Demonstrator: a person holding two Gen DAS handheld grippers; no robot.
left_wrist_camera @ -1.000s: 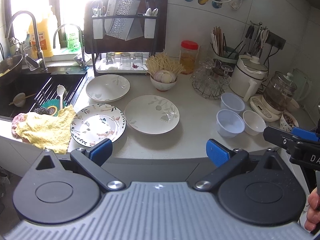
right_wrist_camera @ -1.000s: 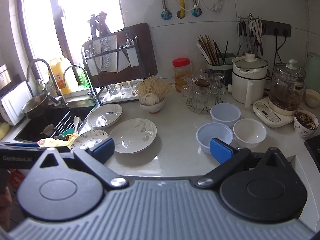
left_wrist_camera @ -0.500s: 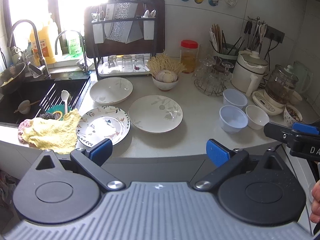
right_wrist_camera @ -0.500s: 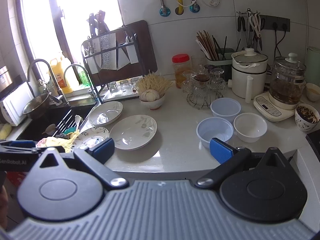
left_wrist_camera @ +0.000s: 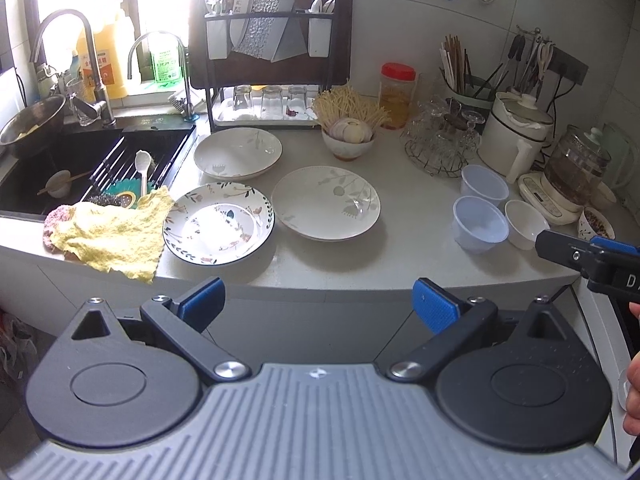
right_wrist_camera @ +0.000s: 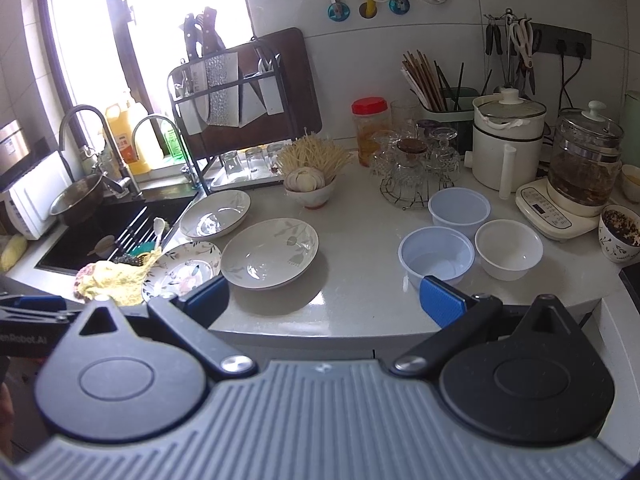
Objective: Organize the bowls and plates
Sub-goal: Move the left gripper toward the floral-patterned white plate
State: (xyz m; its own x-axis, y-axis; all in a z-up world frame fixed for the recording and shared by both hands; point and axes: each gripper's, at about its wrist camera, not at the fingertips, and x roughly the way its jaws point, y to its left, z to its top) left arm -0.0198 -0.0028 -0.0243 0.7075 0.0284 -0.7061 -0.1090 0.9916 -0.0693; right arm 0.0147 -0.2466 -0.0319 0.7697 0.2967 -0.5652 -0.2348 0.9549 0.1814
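Note:
Three plates lie on the grey counter: a flower-rimmed plate (left_wrist_camera: 219, 223) (right_wrist_camera: 188, 267) at front left, a leaf-pattern plate (left_wrist_camera: 326, 202) (right_wrist_camera: 270, 252) in the middle, and a third (left_wrist_camera: 238, 153) (right_wrist_camera: 216, 214) behind them. Two clear plastic bowls (left_wrist_camera: 479, 224) (left_wrist_camera: 484, 186) and a white bowl (left_wrist_camera: 526, 224) stand at the right; they also show in the right wrist view (right_wrist_camera: 437, 255) (right_wrist_camera: 459, 208) (right_wrist_camera: 509, 249). My left gripper (left_wrist_camera: 318, 304) and right gripper (right_wrist_camera: 325, 300) are both open and empty, held in front of the counter edge.
A sink (left_wrist_camera: 80, 168) with a yellow cloth (left_wrist_camera: 110, 232) over its edge is at left. A bowl of garlic (left_wrist_camera: 348, 142), a glass rack (left_wrist_camera: 440, 144), a white cooker (left_wrist_camera: 516, 138), a kettle (left_wrist_camera: 576, 172) and a dish rack (left_wrist_camera: 272, 52) line the back.
Both grippers have drawn back from the counter and risen a little; the plates and bowls look farther away. Nothing on the counter has moved.

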